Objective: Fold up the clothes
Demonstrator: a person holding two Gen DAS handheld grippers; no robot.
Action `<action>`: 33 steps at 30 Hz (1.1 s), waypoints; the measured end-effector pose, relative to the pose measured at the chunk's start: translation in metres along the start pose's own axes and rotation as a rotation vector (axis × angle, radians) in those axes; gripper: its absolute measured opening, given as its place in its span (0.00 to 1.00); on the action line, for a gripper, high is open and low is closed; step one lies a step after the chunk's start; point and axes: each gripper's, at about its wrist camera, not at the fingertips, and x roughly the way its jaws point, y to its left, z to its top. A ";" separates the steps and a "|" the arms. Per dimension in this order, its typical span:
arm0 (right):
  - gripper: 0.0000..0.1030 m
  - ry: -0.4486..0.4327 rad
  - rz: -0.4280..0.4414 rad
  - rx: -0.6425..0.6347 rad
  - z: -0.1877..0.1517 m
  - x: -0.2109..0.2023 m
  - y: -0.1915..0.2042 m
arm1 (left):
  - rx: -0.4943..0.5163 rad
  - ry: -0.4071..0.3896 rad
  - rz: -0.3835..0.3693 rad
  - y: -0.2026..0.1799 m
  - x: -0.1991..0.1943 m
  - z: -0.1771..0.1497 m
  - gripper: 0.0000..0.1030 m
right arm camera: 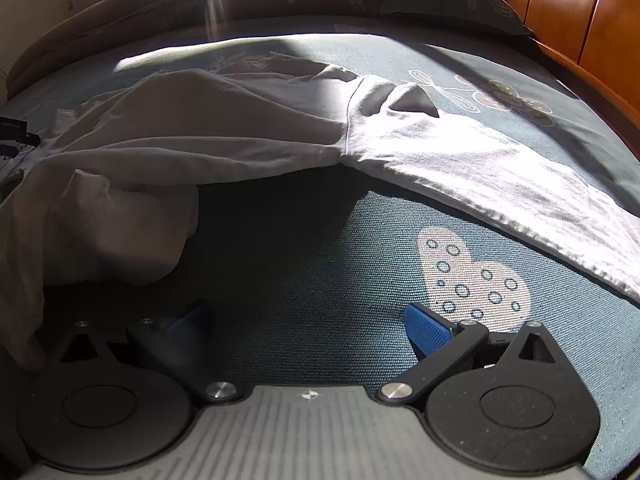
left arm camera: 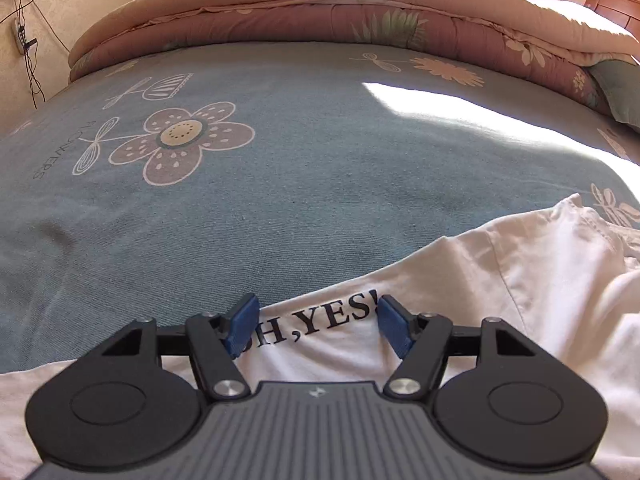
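A white T-shirt [left arm camera: 500, 280] with black print "OH,YES!" lies on the blue flowered bed sheet [left arm camera: 280, 180]. My left gripper [left arm camera: 316, 324] is open, its blue pads on either side of the printed edge of the shirt, low over it. In the right wrist view the same shirt [right arm camera: 240, 128] lies rumpled, one part raised off the sheet with shadow under it. My right gripper [right arm camera: 308, 328] is open and empty, just above the sheet [right arm camera: 320, 260] in front of the shirt's lifted edge. Its left finger is in shadow near a hanging fold.
A folded pink flowered quilt [left arm camera: 320, 12] lies across the far side of the bed. A pillow [left arm camera: 620, 88] sits at the right. A wooden headboard [right arm camera: 580, 20] bounds the right side. Cables and a power strip [left arm camera: 22, 36] hang on the left wall.
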 end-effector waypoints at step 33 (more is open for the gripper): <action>1.00 -0.085 0.382 -0.208 0.162 -0.003 -0.052 | 0.228 0.032 -0.653 -0.125 -0.022 0.052 0.73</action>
